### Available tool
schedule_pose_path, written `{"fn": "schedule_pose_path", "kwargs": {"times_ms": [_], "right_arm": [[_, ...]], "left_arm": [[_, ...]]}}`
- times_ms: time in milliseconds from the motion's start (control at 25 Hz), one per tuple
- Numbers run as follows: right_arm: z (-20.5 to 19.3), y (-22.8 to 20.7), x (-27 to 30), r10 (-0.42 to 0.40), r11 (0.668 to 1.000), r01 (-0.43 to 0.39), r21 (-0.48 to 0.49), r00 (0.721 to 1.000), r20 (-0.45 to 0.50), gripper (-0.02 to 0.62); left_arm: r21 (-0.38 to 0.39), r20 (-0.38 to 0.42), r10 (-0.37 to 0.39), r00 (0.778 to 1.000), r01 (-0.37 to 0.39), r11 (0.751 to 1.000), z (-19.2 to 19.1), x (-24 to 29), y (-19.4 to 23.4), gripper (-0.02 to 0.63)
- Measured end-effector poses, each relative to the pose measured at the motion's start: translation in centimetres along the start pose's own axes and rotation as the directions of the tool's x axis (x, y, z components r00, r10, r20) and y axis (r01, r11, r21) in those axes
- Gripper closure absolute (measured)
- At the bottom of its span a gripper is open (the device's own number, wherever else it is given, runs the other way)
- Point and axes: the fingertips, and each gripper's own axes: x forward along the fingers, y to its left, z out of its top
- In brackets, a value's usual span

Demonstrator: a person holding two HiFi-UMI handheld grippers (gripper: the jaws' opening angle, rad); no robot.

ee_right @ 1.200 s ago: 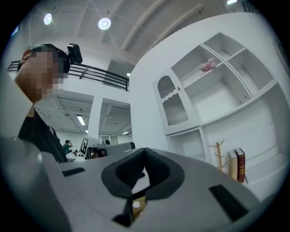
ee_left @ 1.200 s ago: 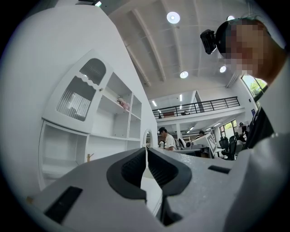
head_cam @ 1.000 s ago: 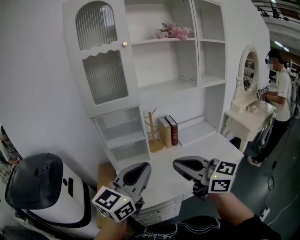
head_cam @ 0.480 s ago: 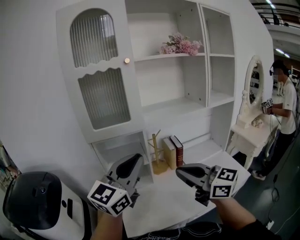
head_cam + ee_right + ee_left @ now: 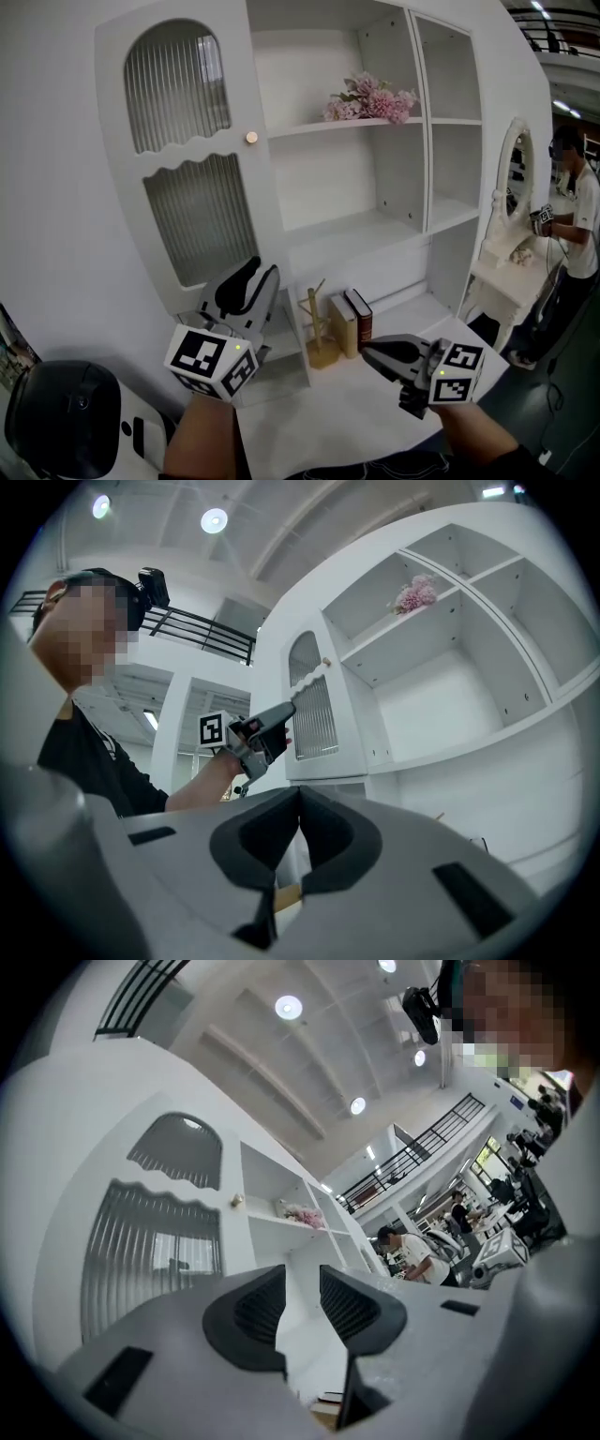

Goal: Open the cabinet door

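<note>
Now, the empty left tool (image 5: 255,272) is opening its jaws; books (image 5: 357,319) illegible.

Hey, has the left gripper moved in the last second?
Yes. The left gripper has risen from beside the desk to the lower edge of the cabinet door; its jaws are opening with nothing between them.

The left tool (image 5: 255,277) has risen in front of the cabinet door (image 5: 187,141), its empty jaws now opening.

One cabinet door (image 5: 187,159), two books (image 5: 344,325), one flower bunch (image 5: 373,97), one mirror (image 5: 517,178)
</note>
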Motion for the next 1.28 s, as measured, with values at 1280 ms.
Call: {"fn": "schedule_pose_path", "kwargs": {"times_ms": [1280], "right_arm": [[-2.9,-6.9,-0.4,-0.079,0.991,0.08,0.103,0.997,-0.011,0.589]], "left_arm": [[0.409,0.086,0.325,0.942,-0.331,0.85,9.7,14.2,12.7,0.433]]}}
